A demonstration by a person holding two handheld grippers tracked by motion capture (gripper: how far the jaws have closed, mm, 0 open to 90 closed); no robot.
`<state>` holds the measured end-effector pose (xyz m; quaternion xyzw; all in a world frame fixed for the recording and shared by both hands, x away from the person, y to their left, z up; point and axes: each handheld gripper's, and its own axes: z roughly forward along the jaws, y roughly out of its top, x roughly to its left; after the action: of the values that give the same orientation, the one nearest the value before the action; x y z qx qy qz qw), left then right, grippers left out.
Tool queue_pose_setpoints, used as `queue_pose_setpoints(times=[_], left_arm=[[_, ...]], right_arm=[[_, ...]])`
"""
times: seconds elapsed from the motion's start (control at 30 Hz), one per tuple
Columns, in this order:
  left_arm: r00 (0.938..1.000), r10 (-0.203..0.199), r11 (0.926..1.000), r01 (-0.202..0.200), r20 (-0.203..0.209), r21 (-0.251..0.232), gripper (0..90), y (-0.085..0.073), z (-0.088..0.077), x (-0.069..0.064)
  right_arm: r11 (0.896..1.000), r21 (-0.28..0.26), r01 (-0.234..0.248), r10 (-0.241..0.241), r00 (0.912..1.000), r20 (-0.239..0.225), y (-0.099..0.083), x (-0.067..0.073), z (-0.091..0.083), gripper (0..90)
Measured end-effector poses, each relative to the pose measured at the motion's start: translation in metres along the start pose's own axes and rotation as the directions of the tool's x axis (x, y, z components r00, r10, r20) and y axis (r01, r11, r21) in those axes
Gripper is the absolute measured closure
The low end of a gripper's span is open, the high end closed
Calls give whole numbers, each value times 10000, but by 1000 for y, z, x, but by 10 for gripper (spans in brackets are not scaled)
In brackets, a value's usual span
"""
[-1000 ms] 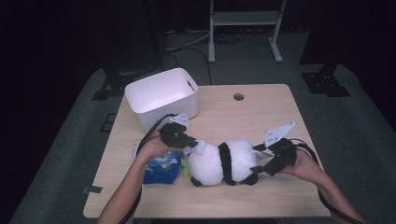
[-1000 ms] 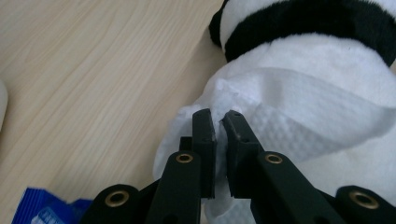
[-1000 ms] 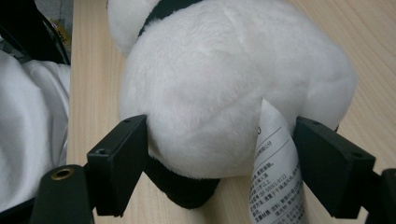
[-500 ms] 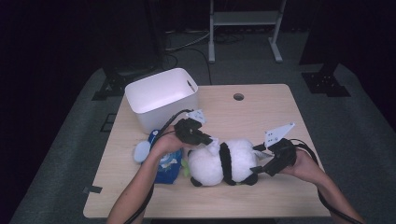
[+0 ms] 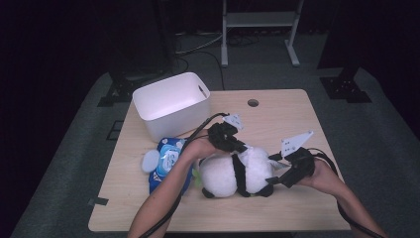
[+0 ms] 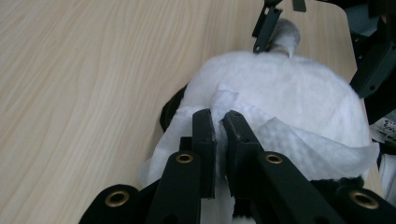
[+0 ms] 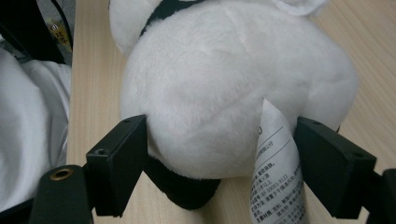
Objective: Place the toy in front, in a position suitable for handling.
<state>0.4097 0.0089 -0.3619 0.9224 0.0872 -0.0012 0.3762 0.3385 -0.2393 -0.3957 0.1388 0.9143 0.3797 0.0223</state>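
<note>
A black-and-white plush panda (image 5: pixel 233 174) lies on its side at the middle of the wooden table (image 5: pixel 282 116). My left gripper (image 5: pixel 241 148) hovers at the panda's upper side, shut on a white wet wipe (image 6: pixel 289 140) that drapes over the white fur (image 6: pixel 289 88); its jaws (image 6: pixel 218 116) pinch a fold of the wipe. At the panda's right end my right gripper (image 5: pixel 275 174) is closed around the rounded white rump (image 7: pixel 224 70), one jaw on each side (image 7: pixel 222 126). A printed label tag (image 7: pixel 275 158) hangs beside the right jaw.
A white plastic bin (image 5: pixel 173 116) stands at the back left of the table. A blue wipes pack (image 5: pixel 171 157) with its white lid (image 5: pixel 149 161) flipped open lies left of the panda. A cable hole (image 5: pixel 253 102) sits near the far edge.
My left gripper has travelled right and a bit up, from above the blue wipes pack to the panda's top, carrying the wipe. The right gripper and the panda have stayed put.
</note>
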Motion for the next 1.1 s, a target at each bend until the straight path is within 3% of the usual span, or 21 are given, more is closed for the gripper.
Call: queue_pose_setpoints(times=[0.53,1.1], left_arm=[[9966,669,9977,-674,480,105,834,38,26,-10],[9886,1389,9900,-1400,573,156,831,34,17,-33]], right_arm=[[10000,-67,-20,19,10000,-46,-2,-1,-1,195],[9997,-132,-198,198,9998,-46,-5,-2,-2,211]])
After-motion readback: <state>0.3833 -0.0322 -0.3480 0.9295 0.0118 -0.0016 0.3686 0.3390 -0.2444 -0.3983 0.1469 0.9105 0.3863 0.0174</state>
